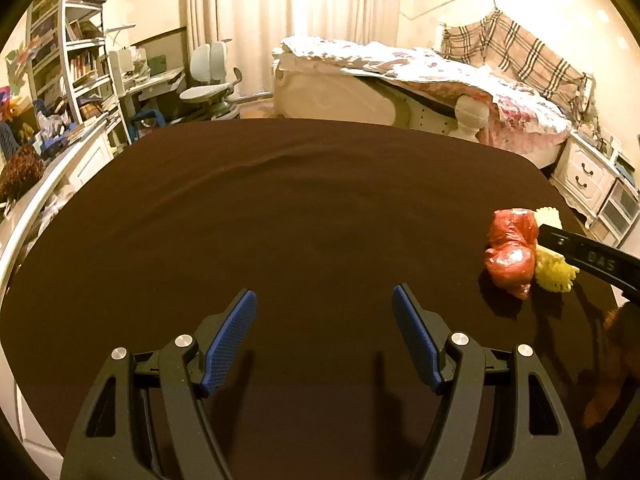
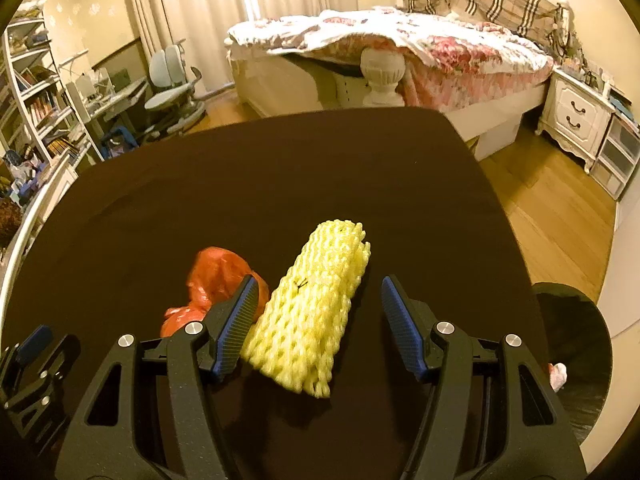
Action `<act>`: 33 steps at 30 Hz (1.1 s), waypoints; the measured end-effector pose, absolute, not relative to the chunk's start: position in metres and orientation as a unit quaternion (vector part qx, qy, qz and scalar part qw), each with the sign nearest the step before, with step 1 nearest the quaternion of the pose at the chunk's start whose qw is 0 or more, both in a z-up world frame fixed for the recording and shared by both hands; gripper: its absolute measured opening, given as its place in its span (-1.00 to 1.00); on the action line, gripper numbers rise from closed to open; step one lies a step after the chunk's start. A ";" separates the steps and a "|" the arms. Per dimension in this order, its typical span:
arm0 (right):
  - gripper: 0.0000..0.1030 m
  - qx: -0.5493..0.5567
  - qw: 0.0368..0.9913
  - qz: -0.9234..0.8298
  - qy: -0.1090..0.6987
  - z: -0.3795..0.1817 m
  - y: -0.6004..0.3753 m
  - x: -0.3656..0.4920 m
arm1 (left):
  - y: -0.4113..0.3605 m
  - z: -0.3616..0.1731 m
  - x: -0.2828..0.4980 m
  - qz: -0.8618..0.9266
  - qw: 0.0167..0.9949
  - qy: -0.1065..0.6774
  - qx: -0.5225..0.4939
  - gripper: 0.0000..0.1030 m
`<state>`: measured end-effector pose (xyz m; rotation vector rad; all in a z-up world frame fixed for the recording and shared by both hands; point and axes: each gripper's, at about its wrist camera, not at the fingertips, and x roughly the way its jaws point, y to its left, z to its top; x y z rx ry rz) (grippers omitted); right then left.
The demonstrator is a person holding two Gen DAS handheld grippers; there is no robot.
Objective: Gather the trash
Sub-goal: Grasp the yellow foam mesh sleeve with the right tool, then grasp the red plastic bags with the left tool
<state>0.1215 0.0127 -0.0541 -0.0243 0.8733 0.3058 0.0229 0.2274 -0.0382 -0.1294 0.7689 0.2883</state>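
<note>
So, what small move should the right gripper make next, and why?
Probably close the right gripper on the yellow foam net. The net lies on the dark tablecloth between the open jaws, near the left pad, not yet pinched. The red plastic bag sits just outside, so it should stay clear.

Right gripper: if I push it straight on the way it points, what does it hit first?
Most likely the yellow foam net, which lies between the open fingers of the right gripper, nearer the left finger. The red plastic bag sits just left of that line. Depth is uncertain.
</note>
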 end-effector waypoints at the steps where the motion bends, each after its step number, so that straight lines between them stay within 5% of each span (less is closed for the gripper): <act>1: 0.19 -0.014 0.893 0.145 0.425 -0.057 0.014 0.124 | 0.228 -0.039 0.023 0.140 0.914 0.374 -0.065 0.38; 8: -0.27 -0.012 0.884 0.166 0.436 -0.061 0.017 0.116 | 0.225 -0.041 0.024 0.131 0.914 0.376 -0.076 0.38; 33: -0.30 0.017 0.884 0.183 0.430 -0.058 -0.046 0.073 | 0.140 -0.040 0.075 0.025 0.921 0.386 -0.037 0.46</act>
